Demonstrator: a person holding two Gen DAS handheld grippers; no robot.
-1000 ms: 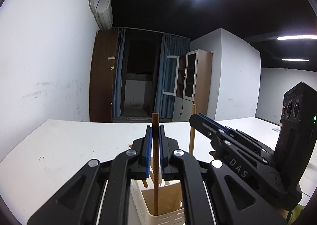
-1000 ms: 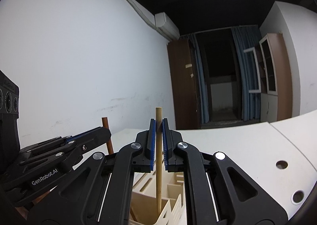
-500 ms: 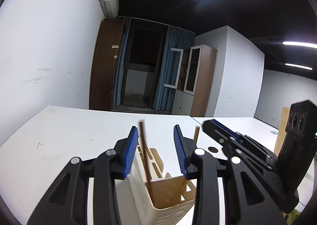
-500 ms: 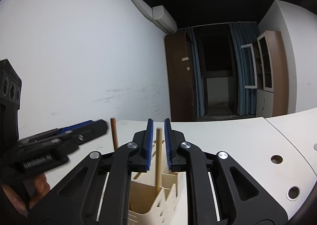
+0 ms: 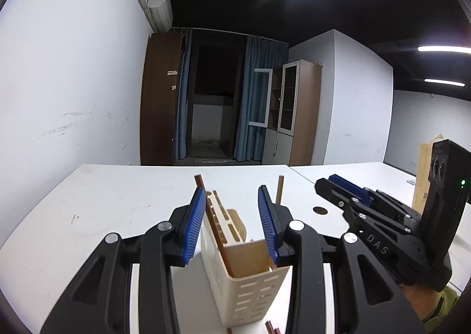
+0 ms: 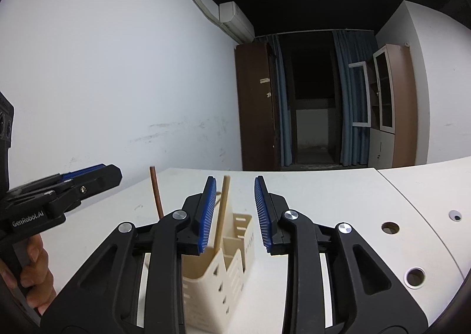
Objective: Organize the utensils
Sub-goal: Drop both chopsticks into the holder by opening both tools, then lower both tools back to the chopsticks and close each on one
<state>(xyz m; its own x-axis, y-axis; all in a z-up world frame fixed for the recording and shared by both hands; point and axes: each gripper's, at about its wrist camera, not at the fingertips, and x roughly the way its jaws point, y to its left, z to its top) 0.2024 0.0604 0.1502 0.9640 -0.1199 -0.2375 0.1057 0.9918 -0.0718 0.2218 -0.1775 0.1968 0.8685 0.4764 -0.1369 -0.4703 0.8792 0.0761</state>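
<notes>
A cream slotted utensil holder (image 5: 253, 284) stands on the white table (image 5: 103, 201), also in the right wrist view (image 6: 235, 248). A dark brown chopstick (image 5: 216, 228) leans inside it; it shows in the right wrist view (image 6: 156, 191) too. A light bamboo chopstick (image 6: 222, 210) stands in the holder, seen in the left wrist view (image 5: 279, 189). My left gripper (image 5: 231, 222) is open above the holder, holding nothing. My right gripper (image 6: 234, 210) is open above it, empty, and shows at the right of the left wrist view (image 5: 347, 187).
Ends of more brown sticks (image 5: 272, 328) lie on the table by the holder's base. Round cable holes (image 6: 390, 228) dot the table at right. A brown paper bag (image 5: 424, 175) stands at far right. A wooden door and cabinet (image 5: 294, 110) are behind.
Both grippers have opened and let go of their chopsticks, which now rest in the holder. Both grippers have drawn back and up a little.
</notes>
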